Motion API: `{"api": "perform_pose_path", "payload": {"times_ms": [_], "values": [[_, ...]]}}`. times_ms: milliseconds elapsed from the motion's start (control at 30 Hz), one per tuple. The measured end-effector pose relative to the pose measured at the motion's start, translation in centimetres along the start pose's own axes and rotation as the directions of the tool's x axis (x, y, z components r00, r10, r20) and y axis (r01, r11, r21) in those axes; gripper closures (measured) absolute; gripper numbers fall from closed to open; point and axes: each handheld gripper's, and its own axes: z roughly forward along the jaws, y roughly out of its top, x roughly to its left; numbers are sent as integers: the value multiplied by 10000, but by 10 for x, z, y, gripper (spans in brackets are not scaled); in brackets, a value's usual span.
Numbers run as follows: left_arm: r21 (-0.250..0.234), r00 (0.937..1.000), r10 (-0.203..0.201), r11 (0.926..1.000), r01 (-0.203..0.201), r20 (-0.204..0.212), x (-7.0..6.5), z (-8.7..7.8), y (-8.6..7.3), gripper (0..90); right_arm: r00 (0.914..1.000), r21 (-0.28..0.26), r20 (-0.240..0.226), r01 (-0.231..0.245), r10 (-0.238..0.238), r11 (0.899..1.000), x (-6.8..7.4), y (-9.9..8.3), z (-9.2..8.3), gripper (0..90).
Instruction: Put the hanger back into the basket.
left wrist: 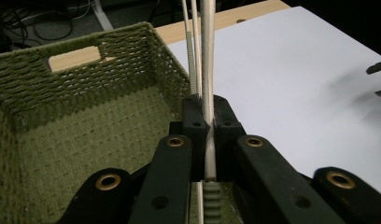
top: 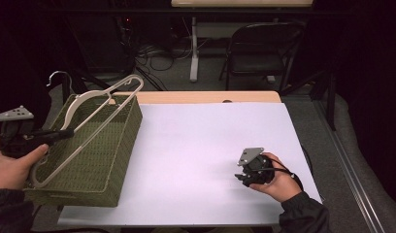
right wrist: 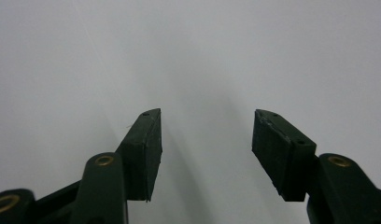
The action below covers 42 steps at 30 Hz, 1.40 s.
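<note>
White sheeting covers the table [top: 210,145], leaving bare working room beside the green woven basket [top: 116,145] at its left edge. Over that basket a pale plastic hanger [top: 96,114] lies slanted, hook outward past the far rim, likely being carried in or out. The left hand-held gripper [left wrist: 205,128] is clenched on one of its thin bars. The right hand-held gripper [right wrist: 205,149] rests on the sheet, jaws spread, grasping nothing.

Woven basket [top: 116,141], smooth plastic hanger [top: 96,111]
</note>
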Motion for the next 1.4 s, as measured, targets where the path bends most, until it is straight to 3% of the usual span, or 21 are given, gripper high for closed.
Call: {"api": "perform_pose_path", "payload": {"times_ms": [67, 167, 233, 267, 633, 1000, 1033, 1400], "values": [[9, 10000, -80, 10000, 80, 6, 8, -2, -3, 872, 10000, 245, 29, -10, 9, 9997, -1, 0, -2, 429], [159, 9998, -60, 9999, 63, -193, 16, -4, -6, 872, 9999, -45, 58, -151, 151, 9999, -2, -2, -1, 428], [166, 9997, -85, 9998, 89, -210, 22, -5, -9, 871, 9998, 113, 61, -165, 164, 9998, -3, -2, -2, 429], [140, 9998, -105, 9998, 107, -171, 24, -5, -10, 872, 9997, -50, 82, -240, 240, 9997, -2, -3, -1, 429], [211, 9997, -260, 9994, 259, 6, 48, -6, -30, 871, 9995, 120, 173, -264, 262, 9996, -2, -6, 0, 429], [330, 9999, -62, 9994, 58, 99, 54, 0, -35, 871, 9994, 58, 154, -312, 311, 9995, -2, -9, 3, 429], [406, 9999, -27, 9992, 22, 109, 55, 1, -34, 871, 9996, 262, 121, -271, 268, 9993, -2, -8, 3, 428], [923, 9990, 442, 9947, -451, 117, 65, 14, -31, 871, 9995, 293, 83, -302, 300, 9991, -2, -9, 6, 429]]}}
